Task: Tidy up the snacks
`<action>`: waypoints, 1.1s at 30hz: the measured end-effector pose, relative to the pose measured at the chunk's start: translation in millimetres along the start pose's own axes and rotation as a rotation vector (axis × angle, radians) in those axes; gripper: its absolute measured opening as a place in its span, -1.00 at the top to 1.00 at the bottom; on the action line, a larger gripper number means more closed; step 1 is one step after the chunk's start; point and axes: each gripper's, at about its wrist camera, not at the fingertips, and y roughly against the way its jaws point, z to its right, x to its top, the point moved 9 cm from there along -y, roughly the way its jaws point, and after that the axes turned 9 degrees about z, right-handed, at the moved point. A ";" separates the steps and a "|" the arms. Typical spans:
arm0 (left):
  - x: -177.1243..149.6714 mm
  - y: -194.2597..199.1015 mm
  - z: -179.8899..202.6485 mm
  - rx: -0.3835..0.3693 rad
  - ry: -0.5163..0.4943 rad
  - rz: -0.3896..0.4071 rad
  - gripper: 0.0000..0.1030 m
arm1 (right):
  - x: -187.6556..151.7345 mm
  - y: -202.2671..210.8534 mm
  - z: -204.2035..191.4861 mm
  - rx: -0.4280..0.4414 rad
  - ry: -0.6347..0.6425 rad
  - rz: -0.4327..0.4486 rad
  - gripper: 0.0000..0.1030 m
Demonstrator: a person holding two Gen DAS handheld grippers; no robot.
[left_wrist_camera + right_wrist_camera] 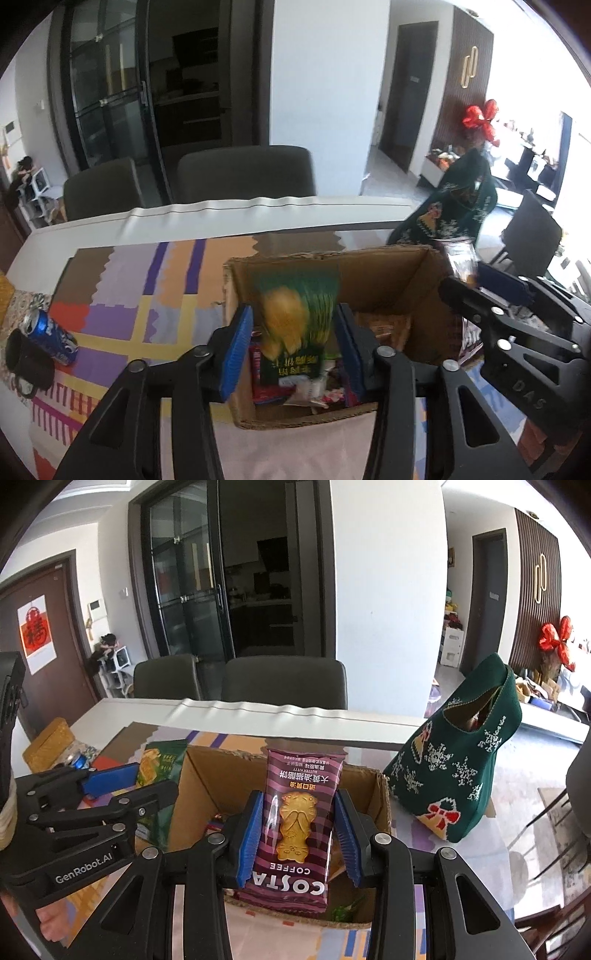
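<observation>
The right gripper's (300,834) jaws are pressed on a purple cookie packet (295,830); a green snack bag (295,325) sits between the left gripper's (293,345) loosened jaws, above the cardboard box (388,280) of snacks.

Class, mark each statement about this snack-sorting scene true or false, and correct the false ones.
1. The right hand-held gripper holds a purple Costa biscuit packet. True.
2. The cardboard box is empty. False: snacks already lie inside.
3. The blue can stands upright. False: it lies on its side by a dark mug.
4. A green packet sits between the left hand-held gripper's fingers. True.
5. The green knitted bag is inside the box. False: it stands beside it.
</observation>
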 end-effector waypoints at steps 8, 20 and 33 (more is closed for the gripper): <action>-4.7 25.1 -7.5 0.060 -0.035 0.060 -0.24 | -6.7 5.2 7.0 -0.048 -0.015 -0.002 -0.23; -24.9 96.0 -0.4 0.097 -0.069 0.176 -0.59 | -23.1 68.8 7.3 -0.088 -0.019 0.080 -0.54; -65.4 164.6 17.1 0.100 -0.068 0.252 -0.92 | -55.8 156.7 9.6 -0.157 0.007 0.181 -0.74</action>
